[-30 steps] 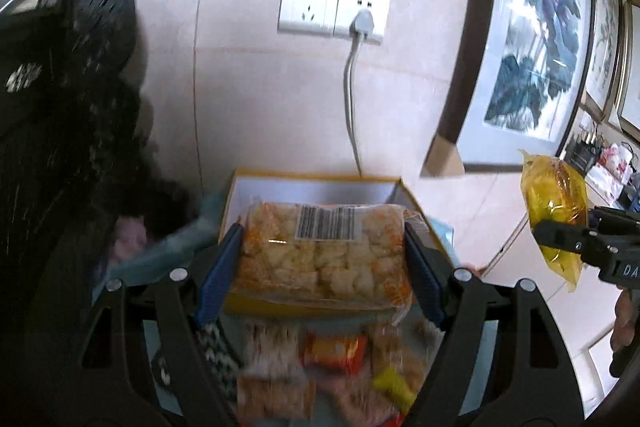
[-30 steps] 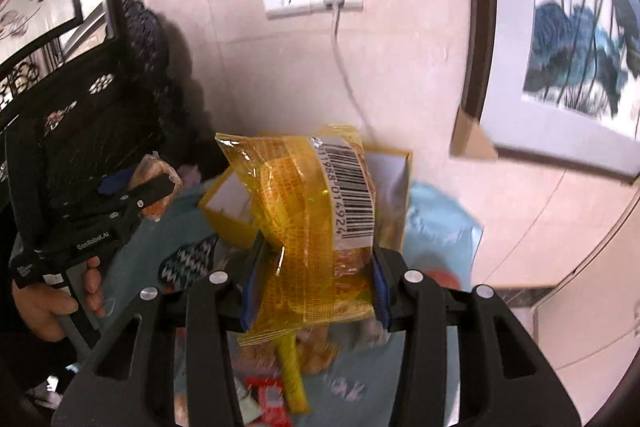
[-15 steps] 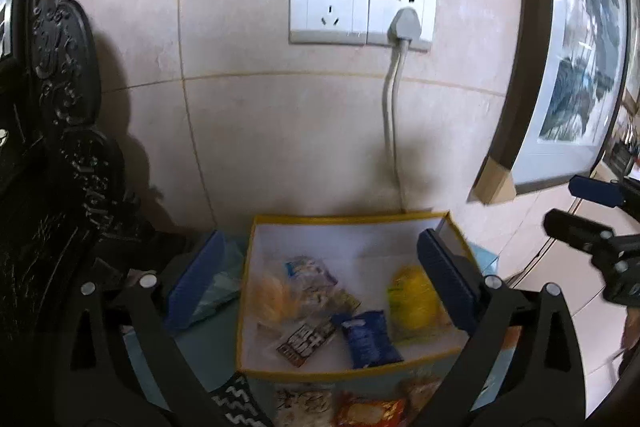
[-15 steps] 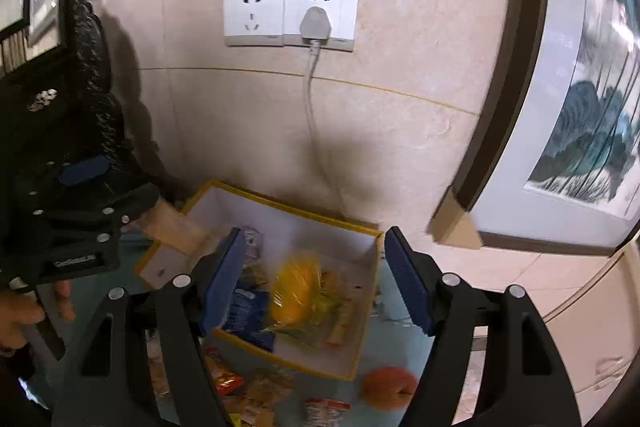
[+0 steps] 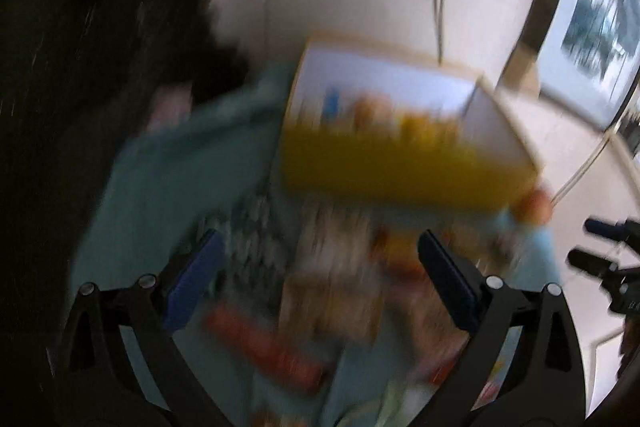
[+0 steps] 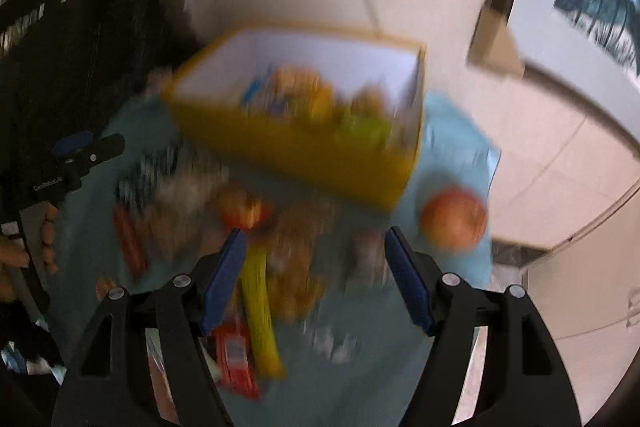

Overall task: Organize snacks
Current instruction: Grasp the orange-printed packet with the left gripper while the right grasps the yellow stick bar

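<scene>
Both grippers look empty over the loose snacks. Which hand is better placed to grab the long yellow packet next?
Right, probably. The right gripper is open with the long yellow packet beside its left finger; the left gripper hangs open over other, blurred snacks.

Black tool (image 6: 314, 275), blue pads (image 6: 224, 279)

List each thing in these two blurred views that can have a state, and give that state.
Yellow box: open-topped, holding packets.
Loose snacks: scattered on the blue cloth, outside the box.
Round fruit: on the cloth beside the box.
Left gripper: jaws open, empty.
Right gripper: jaws open, empty.
</scene>
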Motion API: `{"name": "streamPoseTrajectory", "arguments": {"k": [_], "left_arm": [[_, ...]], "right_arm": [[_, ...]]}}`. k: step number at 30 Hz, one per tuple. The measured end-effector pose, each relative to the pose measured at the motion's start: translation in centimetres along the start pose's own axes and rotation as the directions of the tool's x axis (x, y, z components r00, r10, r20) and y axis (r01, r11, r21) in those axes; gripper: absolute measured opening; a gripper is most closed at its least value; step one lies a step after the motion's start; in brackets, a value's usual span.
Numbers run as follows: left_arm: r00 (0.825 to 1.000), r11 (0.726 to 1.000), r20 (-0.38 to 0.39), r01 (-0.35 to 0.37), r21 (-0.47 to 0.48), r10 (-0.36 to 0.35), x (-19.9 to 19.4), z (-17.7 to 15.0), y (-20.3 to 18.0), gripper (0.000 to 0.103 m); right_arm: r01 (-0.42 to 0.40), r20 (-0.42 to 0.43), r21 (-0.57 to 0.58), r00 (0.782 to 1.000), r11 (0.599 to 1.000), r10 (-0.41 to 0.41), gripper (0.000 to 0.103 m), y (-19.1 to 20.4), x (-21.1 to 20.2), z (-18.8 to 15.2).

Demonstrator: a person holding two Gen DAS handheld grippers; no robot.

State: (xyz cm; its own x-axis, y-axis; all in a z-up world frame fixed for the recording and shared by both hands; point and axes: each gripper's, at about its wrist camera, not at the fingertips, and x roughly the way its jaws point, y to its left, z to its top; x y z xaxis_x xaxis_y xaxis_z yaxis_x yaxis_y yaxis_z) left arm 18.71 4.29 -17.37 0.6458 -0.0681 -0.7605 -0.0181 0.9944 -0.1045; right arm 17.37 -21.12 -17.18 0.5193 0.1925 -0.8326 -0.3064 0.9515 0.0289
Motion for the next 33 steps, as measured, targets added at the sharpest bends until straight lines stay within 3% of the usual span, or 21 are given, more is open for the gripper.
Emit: {"name": "streamPoseTrajectory", "arguments": {"k": [3,8,11,13,19,20,21,22,29,33], "left_arm": [[0.996,0.999,-0.084,-0.036,0.007,0.036,0.5,-5.1,1.0,0.099],[0.991,0.997,-0.127,-0.039,0.063,0.047,-0.6,-10.4,1.9,0.099],[0.986,0.995,-0.155,-0.043,0.091,0.057,-1.0,-12.4,2.8,0.099],[0.984,0.995,-0.170,-0.044,0.086,0.059,-1.1,-13.3,3.5,0.099],[0.985,0.986,-0.156,-0.050,0.160,0.076,-0.1,-14.1,2.9,0.099],[0.984,0.985,-0.165,-0.035,0.170,0.063,0.3,-14.2,2.7,0.093],[0.985,0.984,-0.167,-0.017,0.178,0.048,0.4,-14.3,2.6,0.079],[0.985,0.983,-0.173,0.002,0.185,0.030,0.5,-14.3,2.4,0.046],[0.984,0.984,-0.154,0.108,0.145,-0.085,-1.3,-14.8,2.4,0.044],[0.984,0.981,-0.139,0.132,0.139,-0.112,-2.3,-14.7,2.0,0.044]], "right_arm": [[-0.010,-0.066,0.038,0.998,0.999,0.013,0.072,0.9,1.8,-3.5],[-0.023,-0.120,0.035,0.992,0.999,0.027,0.071,3.0,3.8,-5.9],[-0.046,-0.140,0.047,0.989,0.998,0.052,0.063,3.8,4.6,-6.1],[-0.056,-0.177,0.039,0.982,0.998,0.063,0.041,4.4,5.7,-6.1],[-0.009,-0.215,0.016,0.976,1.000,0.012,0.038,5.0,7.9,-5.8],[-0.004,-0.221,0.009,0.975,1.000,0.006,0.034,5.1,8.2,-5.8],[-0.014,-0.230,-0.001,0.973,1.000,0.014,0.021,5.3,8.5,-5.9],[-0.016,-0.225,-0.006,0.974,1.000,0.014,0.021,5.4,8.4,-5.9],[-0.057,-0.189,0.049,0.980,0.997,0.065,0.021,3.8,6.6,-6.5],[-0.073,-0.153,0.091,0.984,0.993,0.086,0.021,2.8,4.9,-6.8]]}}
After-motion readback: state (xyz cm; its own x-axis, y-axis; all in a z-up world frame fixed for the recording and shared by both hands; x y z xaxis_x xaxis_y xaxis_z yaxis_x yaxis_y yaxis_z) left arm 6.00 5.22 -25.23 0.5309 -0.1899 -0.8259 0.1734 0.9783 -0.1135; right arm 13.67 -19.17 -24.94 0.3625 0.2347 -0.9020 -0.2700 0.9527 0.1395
